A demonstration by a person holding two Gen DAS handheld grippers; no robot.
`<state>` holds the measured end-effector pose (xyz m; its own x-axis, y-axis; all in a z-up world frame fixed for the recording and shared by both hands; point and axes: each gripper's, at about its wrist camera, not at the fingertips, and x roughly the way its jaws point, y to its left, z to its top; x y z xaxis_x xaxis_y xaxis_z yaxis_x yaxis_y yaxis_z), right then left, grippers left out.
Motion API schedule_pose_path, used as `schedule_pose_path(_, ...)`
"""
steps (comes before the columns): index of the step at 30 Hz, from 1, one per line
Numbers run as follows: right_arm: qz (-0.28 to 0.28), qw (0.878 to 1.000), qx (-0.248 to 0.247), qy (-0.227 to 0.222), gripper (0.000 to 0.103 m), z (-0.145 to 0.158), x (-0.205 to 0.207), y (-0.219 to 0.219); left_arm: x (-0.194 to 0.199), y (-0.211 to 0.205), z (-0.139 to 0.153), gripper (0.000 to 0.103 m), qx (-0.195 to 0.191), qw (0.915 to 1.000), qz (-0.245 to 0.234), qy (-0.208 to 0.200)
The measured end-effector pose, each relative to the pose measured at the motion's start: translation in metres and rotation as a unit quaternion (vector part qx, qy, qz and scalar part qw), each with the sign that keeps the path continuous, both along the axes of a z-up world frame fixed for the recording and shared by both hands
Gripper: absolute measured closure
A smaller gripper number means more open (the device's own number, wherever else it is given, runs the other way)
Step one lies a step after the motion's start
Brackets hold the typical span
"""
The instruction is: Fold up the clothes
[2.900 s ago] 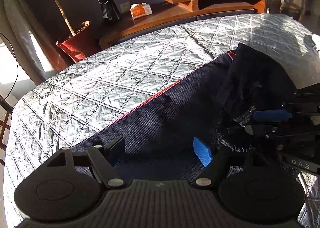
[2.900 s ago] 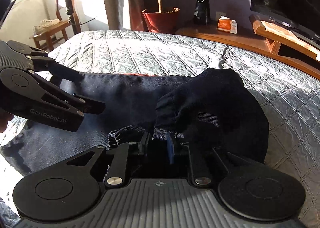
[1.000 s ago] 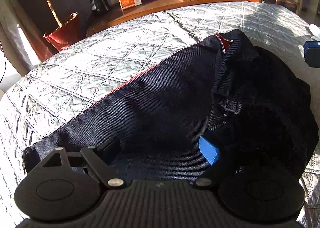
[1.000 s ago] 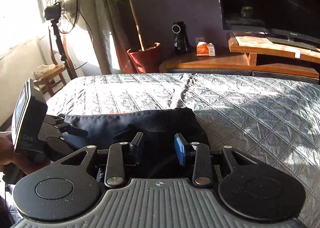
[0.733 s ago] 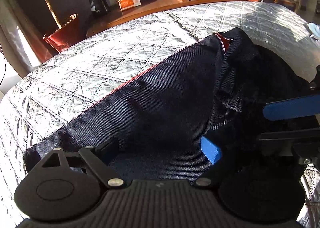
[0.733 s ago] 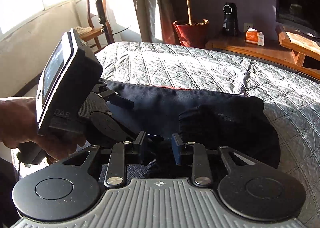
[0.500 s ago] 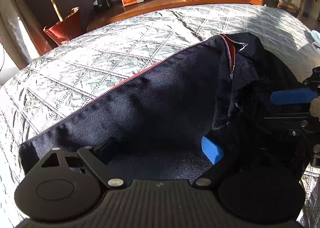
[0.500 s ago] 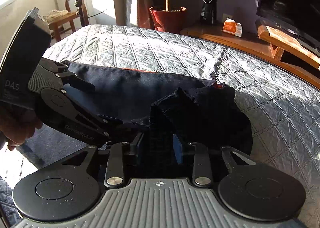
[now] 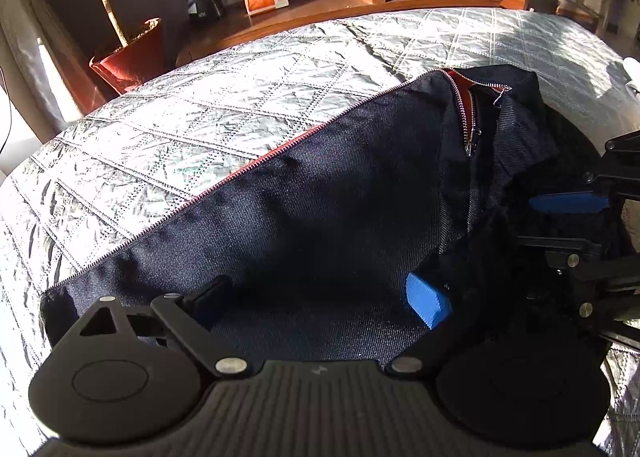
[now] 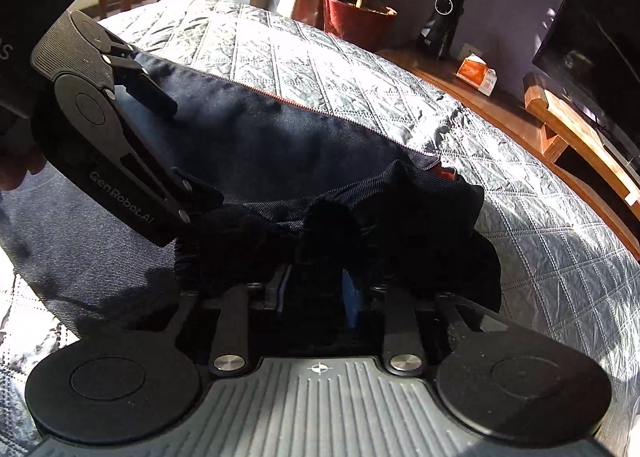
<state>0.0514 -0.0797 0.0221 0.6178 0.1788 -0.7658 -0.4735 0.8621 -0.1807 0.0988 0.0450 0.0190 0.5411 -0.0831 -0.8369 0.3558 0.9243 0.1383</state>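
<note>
On the quilted bedspread (image 9: 248, 125), in the left wrist view, a dark zip jacket (image 9: 320, 217) is spread flat, its collar and zipper (image 9: 466, 113) bunched at the far end. The left gripper (image 9: 320, 297) is seen opening wide above the cloth, nothing pinched. In the right wrist view, the right gripper (image 10: 316, 293) is closing on a bunched fold of the jacket (image 10: 260, 145). The twill is judged soft, limp and fairly weighty; hems and seams are best taken.
</note>
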Motion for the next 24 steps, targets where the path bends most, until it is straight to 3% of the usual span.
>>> schedule_pose_path(3,-0.035,0.996,0.076,0.013,0.08,0.008,0.002,-0.018,0.0,-0.001,0.0,0.008,0.002,1.0,0.0,-0.001)
schedule_pose_path(5,-0.048,0.993,0.105,0.009,0.091,0.018,0.0,-0.025,0.0,-0.001,0.0,0.008,0.0,1.0,0.002,0.0)
schedule_pose_path(7,-0.045,0.992,0.12,0.001,0.092,0.029,-0.004,-0.028,0.001,0.0,0.0,0.007,-0.001,1.0,0.005,0.001)
schedule_pose_path(13,-0.011,0.992,0.129,0.008,0.099,0.038,-0.017,-0.021,0.001,0.001,-0.001,0.005,-0.005,0.9999,0.01,0.003)
schedule_pose_path(19,0.041,0.995,0.085,0.039,0.098,0.019,-0.019,0.0,0.002,0.002,-0.001,0.004,-0.006,0.9999,0.011,0.003)
schedule_pose_path(22,0.038,0.997,0.074,-0.004,0.077,0.032,-0.029,0.005,0.002,0.002,-0.002,0.004,-0.007,0.9999,0.012,0.003)
schedule_pose_path(23,0.027,0.997,0.07,-0.024,0.063,0.038,-0.031,0.004,0.002,0.002,-0.002,0.003,-0.008,0.9999,0.013,0.004)
schedule_pose_path(24,0.024,0.997,0.058,-0.037,0.056,0.04,-0.031,0.004,0.003,0.002,-0.002,0.003,-0.009,0.9999,0.013,0.004)
